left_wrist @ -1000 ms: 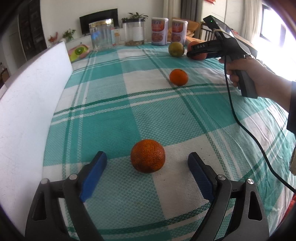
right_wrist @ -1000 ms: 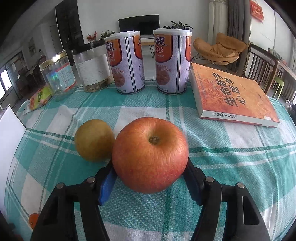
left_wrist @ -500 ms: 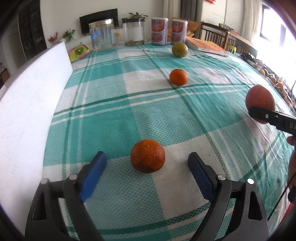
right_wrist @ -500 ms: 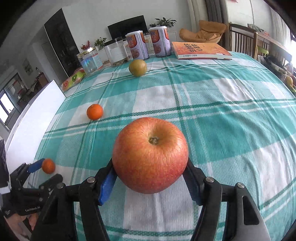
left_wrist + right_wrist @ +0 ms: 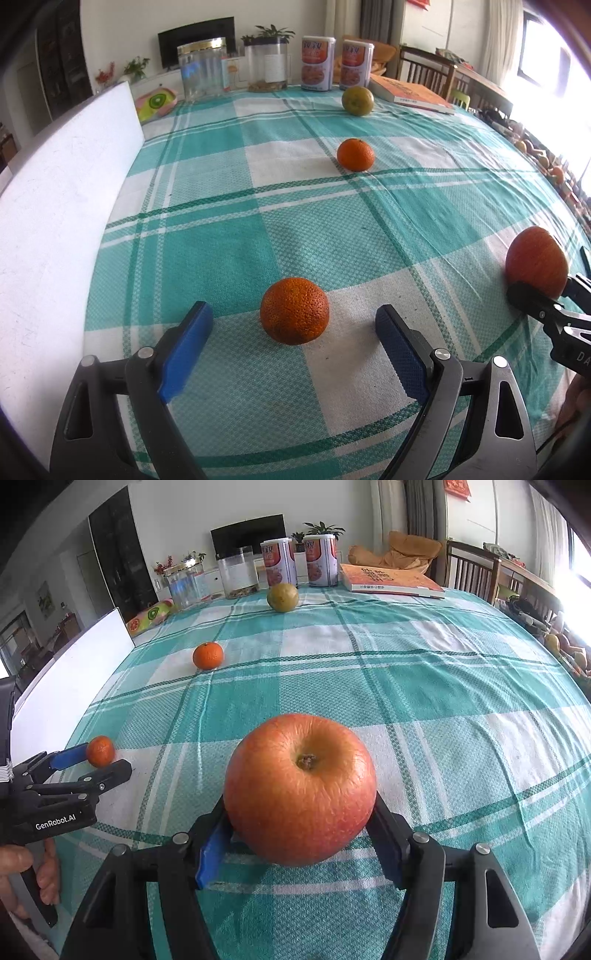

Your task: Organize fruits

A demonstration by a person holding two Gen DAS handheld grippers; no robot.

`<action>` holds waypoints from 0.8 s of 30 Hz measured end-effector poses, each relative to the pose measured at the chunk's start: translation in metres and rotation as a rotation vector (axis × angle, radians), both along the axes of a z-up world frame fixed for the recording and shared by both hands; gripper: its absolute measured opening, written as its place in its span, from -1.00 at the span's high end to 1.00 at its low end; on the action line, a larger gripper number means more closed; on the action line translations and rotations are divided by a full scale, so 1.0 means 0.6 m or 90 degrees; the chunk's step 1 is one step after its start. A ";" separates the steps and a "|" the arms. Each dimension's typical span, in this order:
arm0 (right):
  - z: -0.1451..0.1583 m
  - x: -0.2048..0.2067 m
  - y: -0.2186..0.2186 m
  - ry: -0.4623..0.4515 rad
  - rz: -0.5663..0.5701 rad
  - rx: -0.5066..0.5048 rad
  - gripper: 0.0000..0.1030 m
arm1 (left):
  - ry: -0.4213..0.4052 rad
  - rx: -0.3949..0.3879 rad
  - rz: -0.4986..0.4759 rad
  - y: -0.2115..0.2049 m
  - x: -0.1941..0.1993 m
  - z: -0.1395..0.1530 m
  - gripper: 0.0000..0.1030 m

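My right gripper [image 5: 301,832] is shut on a red apple [image 5: 299,788], low over the near part of the checked tablecloth; the apple also shows at the right edge of the left wrist view [image 5: 536,266]. My left gripper [image 5: 291,325] is open with a dark orange [image 5: 294,311] resting on the cloth between its blue pads, not touching them; it also shows in the right wrist view [image 5: 100,751]. A smaller orange [image 5: 355,154] lies mid-table. A green-yellow pear [image 5: 357,100] lies farther back.
A white board [image 5: 55,206] stands along the table's left side. At the far edge stand two printed cans [image 5: 317,62], two clear jars [image 5: 202,68], a fruit-print packet [image 5: 157,102] and an orange book [image 5: 410,92]. Chairs [image 5: 472,570] stand at the right.
My right gripper has carried the apple from the far end beside the pear to the near right part of the table and lowered it. My left gripper and its orange have not moved.
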State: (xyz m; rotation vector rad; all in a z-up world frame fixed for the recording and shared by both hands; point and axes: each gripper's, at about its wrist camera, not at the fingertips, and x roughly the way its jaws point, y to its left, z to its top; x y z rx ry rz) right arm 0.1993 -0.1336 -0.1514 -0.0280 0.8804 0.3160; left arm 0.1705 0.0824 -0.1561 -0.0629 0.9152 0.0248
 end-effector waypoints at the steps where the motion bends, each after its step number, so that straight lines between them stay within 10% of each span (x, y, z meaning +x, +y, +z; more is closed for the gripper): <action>1: 0.001 -0.001 -0.003 0.000 0.001 0.012 -0.38 | 0.001 -0.017 -0.013 0.006 -0.005 0.002 -0.77; 6: 0.007 -0.002 -0.022 -0.008 -0.020 0.049 -0.71 | -0.014 -0.136 -0.016 0.055 -0.053 0.012 -0.77; 15: 0.002 0.004 -0.019 0.005 -0.022 0.043 -0.79 | -0.038 -0.056 0.000 0.022 -0.027 0.021 -0.70; 20: 0.013 -0.001 -0.019 -0.022 -0.015 0.067 -0.79 | -0.012 0.004 -0.016 -0.005 -0.003 0.011 0.28; 24: 0.006 0.003 -0.018 -0.002 -0.008 0.076 -0.33 | -0.013 -0.018 -0.018 -0.001 -0.022 0.024 0.42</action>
